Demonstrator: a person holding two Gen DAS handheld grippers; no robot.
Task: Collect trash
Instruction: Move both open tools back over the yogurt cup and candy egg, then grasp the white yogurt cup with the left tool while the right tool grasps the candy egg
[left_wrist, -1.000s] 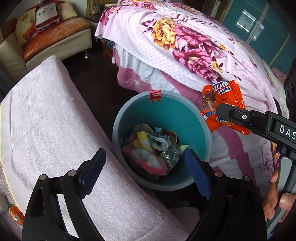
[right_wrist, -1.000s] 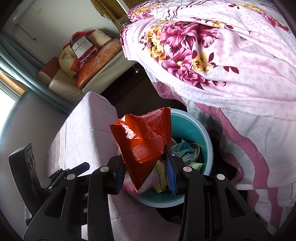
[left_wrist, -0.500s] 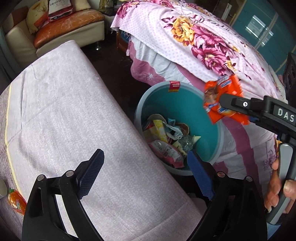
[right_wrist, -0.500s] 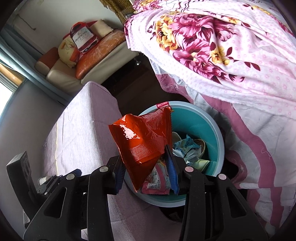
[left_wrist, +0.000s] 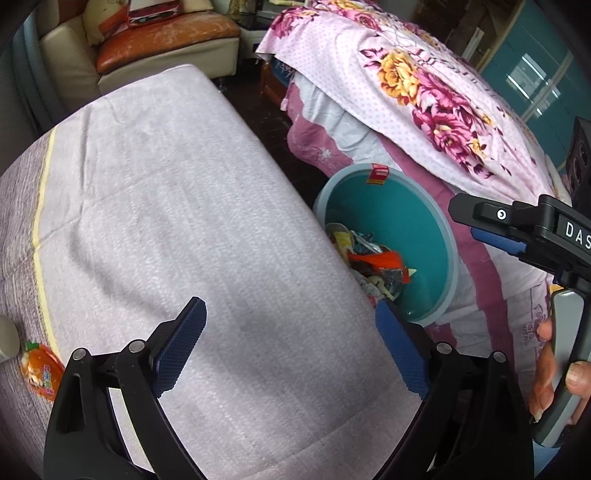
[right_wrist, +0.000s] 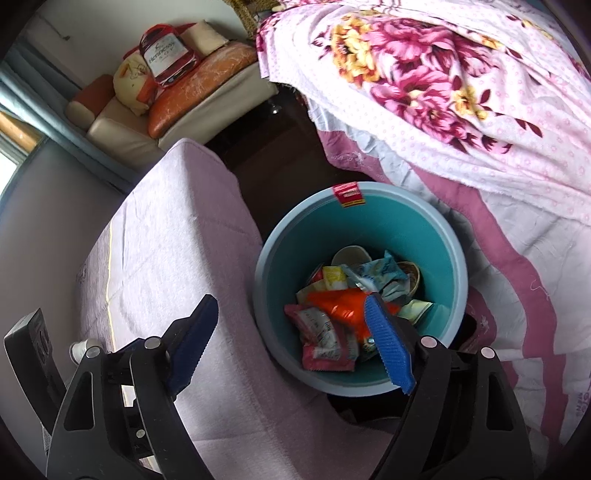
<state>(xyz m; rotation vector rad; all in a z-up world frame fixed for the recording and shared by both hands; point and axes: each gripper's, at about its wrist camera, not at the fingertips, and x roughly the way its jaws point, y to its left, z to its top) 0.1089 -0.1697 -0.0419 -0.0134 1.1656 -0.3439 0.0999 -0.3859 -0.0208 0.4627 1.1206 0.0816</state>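
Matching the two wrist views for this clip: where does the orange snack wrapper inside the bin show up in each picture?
Left wrist view: the orange snack wrapper lies on the trash pile in the teal bin, right of centre.
Right wrist view: orange snack wrapper in the middle of the bin, partly behind the right gripper's right finger.
Shared landmark: the red sticker on the bin's far rim.
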